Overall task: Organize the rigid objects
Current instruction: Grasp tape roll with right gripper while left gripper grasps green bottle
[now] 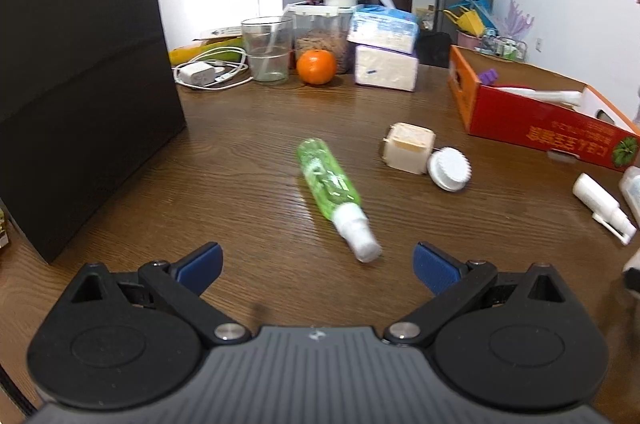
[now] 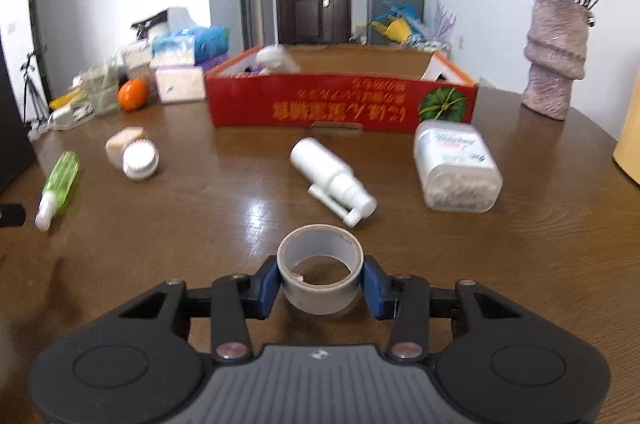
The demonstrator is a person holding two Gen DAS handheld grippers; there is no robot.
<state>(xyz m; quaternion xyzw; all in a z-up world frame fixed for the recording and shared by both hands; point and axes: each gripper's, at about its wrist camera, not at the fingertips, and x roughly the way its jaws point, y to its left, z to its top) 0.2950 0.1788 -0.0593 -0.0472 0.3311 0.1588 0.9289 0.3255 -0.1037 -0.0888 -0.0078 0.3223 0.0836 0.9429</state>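
My right gripper (image 2: 320, 280) is shut on a grey tape roll (image 2: 320, 286) that rests on the brown table; both blue pads press its sides. My left gripper (image 1: 318, 264) stands open, and the white cap of a green spray bottle (image 1: 334, 192) lying on its side reaches between the fingertips without touching them. The same green spray bottle (image 2: 58, 188) shows at the left of the right wrist view. A red cardboard box (image 2: 344, 100) stands beyond the tape, open on top, with a few items inside.
Loose on the table lie a white spray bottle (image 2: 332, 176), a clear cotton-swab box (image 2: 456, 168), a beige cube (image 1: 408, 148) and a white round brush head (image 1: 448, 168). A tall black box (image 1: 76, 64) stands left. An orange (image 1: 316, 66), glass, tissue packs and a vase (image 2: 556, 60) line the far edge.
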